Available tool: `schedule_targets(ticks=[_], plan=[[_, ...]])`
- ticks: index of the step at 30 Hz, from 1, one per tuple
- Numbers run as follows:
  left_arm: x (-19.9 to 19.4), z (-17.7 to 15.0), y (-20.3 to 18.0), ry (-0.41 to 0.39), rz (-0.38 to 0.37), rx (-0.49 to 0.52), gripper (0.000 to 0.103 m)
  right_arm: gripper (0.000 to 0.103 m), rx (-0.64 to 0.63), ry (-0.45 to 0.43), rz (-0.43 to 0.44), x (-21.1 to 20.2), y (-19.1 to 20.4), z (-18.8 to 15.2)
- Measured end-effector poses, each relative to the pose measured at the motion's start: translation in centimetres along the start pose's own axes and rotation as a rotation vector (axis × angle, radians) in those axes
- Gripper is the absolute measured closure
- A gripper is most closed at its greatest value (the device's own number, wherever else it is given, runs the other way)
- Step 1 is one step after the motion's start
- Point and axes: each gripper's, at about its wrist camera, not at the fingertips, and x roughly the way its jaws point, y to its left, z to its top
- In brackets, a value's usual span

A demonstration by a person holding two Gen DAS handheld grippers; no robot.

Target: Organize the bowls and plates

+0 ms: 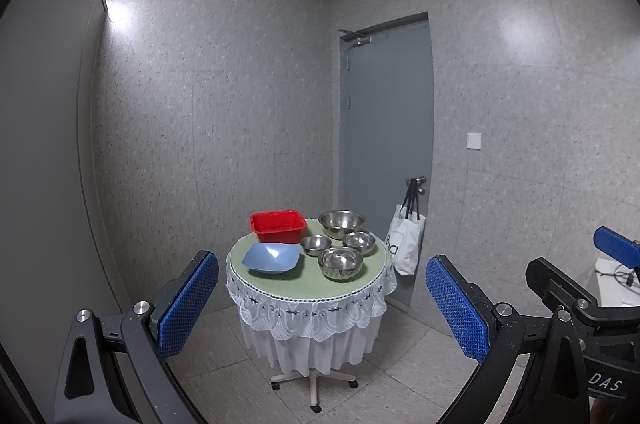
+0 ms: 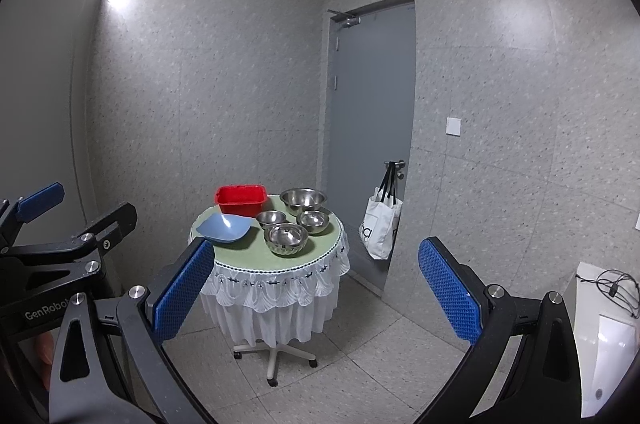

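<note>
1. Well ahead of me, on the round table (image 1: 280, 284), stood a red tub (image 1: 277, 225), a blue bowl (image 1: 272, 257) and four steel bowls (image 1: 340, 262).
2. My left claw (image 1: 322, 308) and right claw (image 2: 316, 290) hung wide, empty, far short of them.
3. The nearest steel bowl's contents were unreadable glare.
4. The lace skirt hid the table's column.

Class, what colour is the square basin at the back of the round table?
Red: the basin, clearest in the left wrist view.
</note>
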Motion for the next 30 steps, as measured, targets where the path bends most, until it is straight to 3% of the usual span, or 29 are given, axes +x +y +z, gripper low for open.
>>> schedule_targets(ticks=[8,14,21,30], plan=[[3.6,0.4,-0.4,0.047,-0.001,-0.001,0.001,0.000,0.021,0.030,0.019,2.9,-0.8,-0.5],[8.8,1.1,0.6,0.078,0.003,0.013,0.001,0.000,0.043,0.065,0.021,7.4,-0.4,-0.5],[19.0,3.2,4.9,0.117,0.009,0.013,0.001,0.000,0.053,0.094,0.020,16.0,2.5,0.2],[35.0,7.7,12.0,0.173,-0.029,0.046,0.001,0.000,0.132,0.156,-0.017,27.9,5.8,1.5]])
